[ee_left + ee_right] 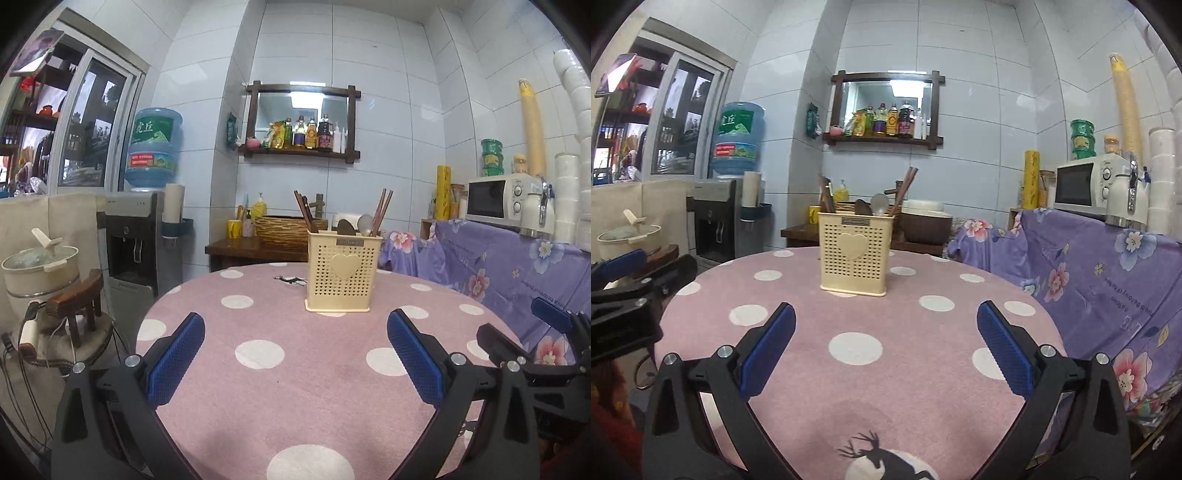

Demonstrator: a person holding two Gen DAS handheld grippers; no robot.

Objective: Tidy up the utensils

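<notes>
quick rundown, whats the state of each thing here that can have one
left gripper: open, holding nothing
right gripper: open, holding nothing
utensil holder: upright on the table, loaded
chopsticks: standing in the holder, leaning
metal spoon: in the holder, bowl up
microwave: door shut
pot: lid on

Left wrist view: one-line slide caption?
Open left gripper faces cream utensil holder of chopsticks and spoons on polka-dot table.
</notes>
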